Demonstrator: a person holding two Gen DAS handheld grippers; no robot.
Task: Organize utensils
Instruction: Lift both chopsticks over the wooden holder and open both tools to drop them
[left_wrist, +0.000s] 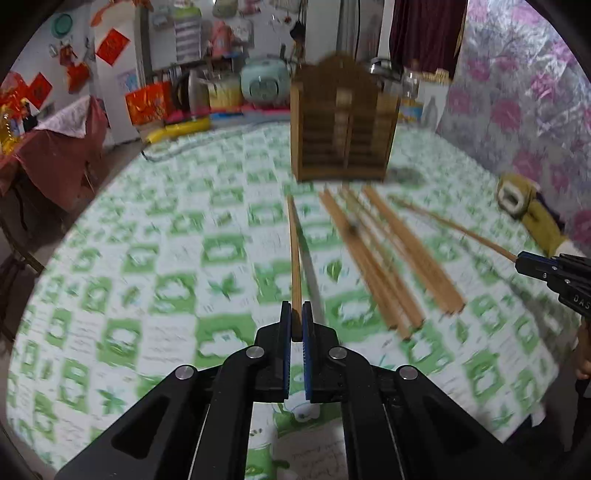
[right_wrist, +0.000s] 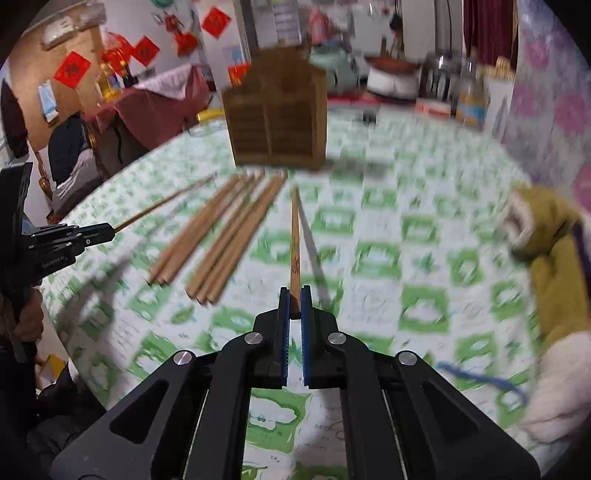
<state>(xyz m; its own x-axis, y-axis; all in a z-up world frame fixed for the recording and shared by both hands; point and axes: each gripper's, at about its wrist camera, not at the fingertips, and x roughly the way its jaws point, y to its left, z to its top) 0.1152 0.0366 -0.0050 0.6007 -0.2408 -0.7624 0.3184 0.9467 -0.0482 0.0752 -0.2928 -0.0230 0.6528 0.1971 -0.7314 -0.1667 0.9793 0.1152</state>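
Note:
A wooden slatted utensil holder (left_wrist: 341, 122) (right_wrist: 277, 122) stands upright at the far side of the green-and-white tablecloth. Several wooden chopsticks (left_wrist: 384, 258) (right_wrist: 218, 236) lie in a loose row in front of it. My left gripper (left_wrist: 295, 314) is shut on the near end of one chopstick (left_wrist: 294, 258), which points toward the holder and hangs above its shadow. My right gripper (right_wrist: 294, 299) is shut on another chopstick (right_wrist: 294, 240), also aimed at the holder. Each gripper shows at the edge of the other's view, the right gripper (left_wrist: 521, 258) and the left gripper (right_wrist: 110, 230), each holding its stick.
A yellow-and-white cloth (right_wrist: 554, 266) (left_wrist: 532, 218) lies on the table's right side. Jars, a kettle and a rice cooker (left_wrist: 264, 79) crowd the far edge. A floral wall covering (left_wrist: 517, 92) rises on the right. A red-draped side table (left_wrist: 55, 147) stands left.

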